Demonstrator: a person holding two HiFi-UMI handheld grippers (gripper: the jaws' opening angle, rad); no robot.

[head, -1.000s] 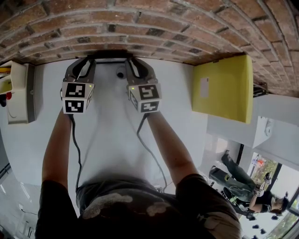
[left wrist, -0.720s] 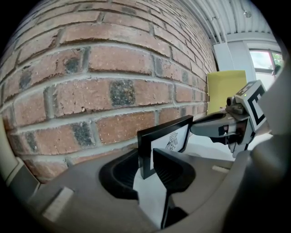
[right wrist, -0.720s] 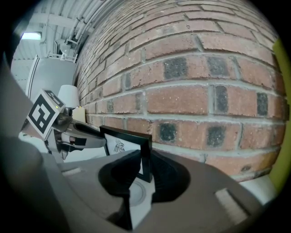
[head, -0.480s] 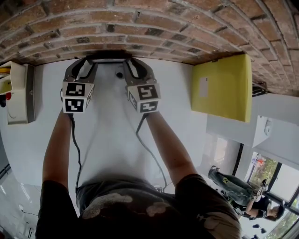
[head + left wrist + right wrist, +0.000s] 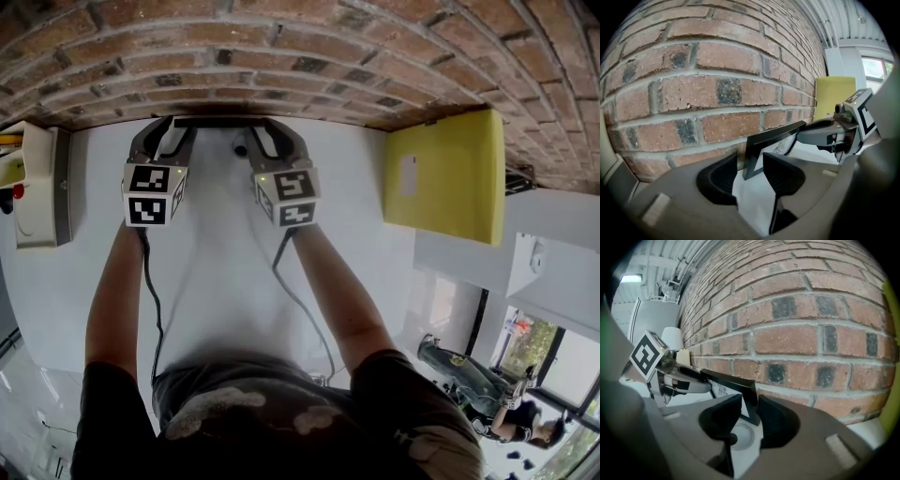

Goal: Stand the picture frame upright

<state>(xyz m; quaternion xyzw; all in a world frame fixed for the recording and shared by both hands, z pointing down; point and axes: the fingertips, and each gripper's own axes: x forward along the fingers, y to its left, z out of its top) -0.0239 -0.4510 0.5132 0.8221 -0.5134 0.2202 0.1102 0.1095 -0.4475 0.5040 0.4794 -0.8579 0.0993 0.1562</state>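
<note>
Now both tools are loosened. The left gripper [image 5: 750, 161] has just been spreading its jaws, and they stand apart around the left end of the picture frame [image 5: 776, 133], with a gap showing beside the left pad. The right gripper [image 5: 750, 403] has likewise just been opening, and its jaws stand to either side of the frame's right end without pinching it. The black frame stands on edge at the far edge of the white table [image 5: 356, 206], close along the brick wall [image 5: 300, 56]; whether it leans on the bricks is hard to tell. A yellow panel [image 5: 450, 178] stands at the table's far right corner and a cream box [image 5: 37, 187] at its left edge.
</note>
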